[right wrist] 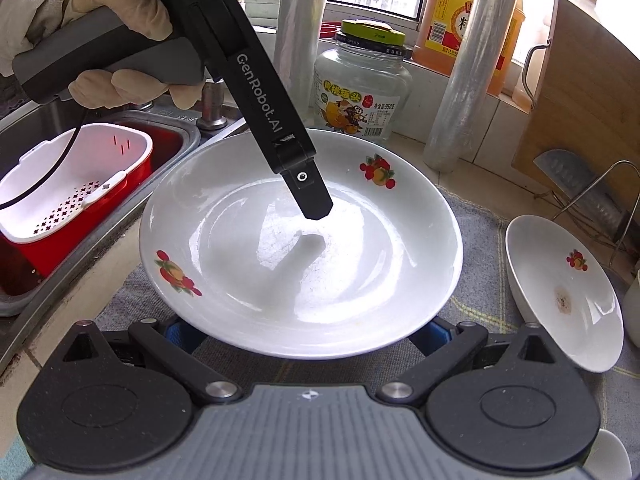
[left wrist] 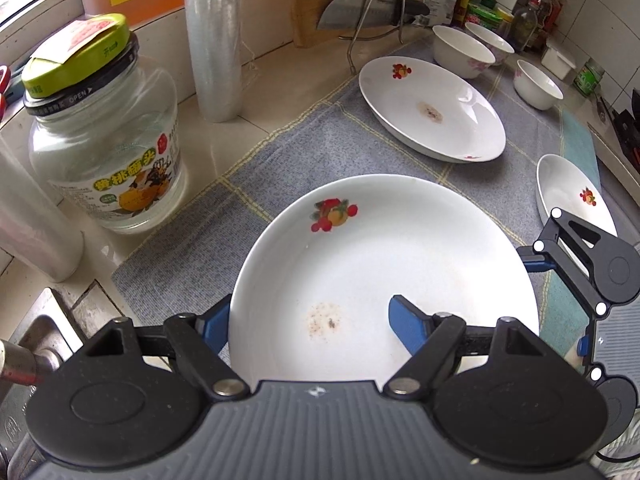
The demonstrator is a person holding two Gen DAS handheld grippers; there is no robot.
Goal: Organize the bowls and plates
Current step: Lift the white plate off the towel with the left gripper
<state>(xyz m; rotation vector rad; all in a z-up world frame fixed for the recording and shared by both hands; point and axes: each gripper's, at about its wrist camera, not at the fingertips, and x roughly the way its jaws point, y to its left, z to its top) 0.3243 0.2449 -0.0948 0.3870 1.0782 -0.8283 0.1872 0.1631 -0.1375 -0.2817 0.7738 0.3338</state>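
To your left the glass jar (left wrist: 106, 148) and wrap roll (left wrist: 214, 36) crowd the counter edge, with only bare counter between them and the grey mat (left wrist: 280, 152). Far ahead, a second plate (left wrist: 430, 108) and three bowls (left wrist: 462, 50) block the mat. Open mat lies mid-scene, before that plate.

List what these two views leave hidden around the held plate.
1. Right wrist view: the plate covers the right gripper's fingertips; contact underneath cannot be told.
2. Right wrist view: the left gripper's lower finger is behind the plate.
3. Left wrist view: the right gripper hides part of the small plate.
4. Left wrist view: the back-row bottles are too small to read.
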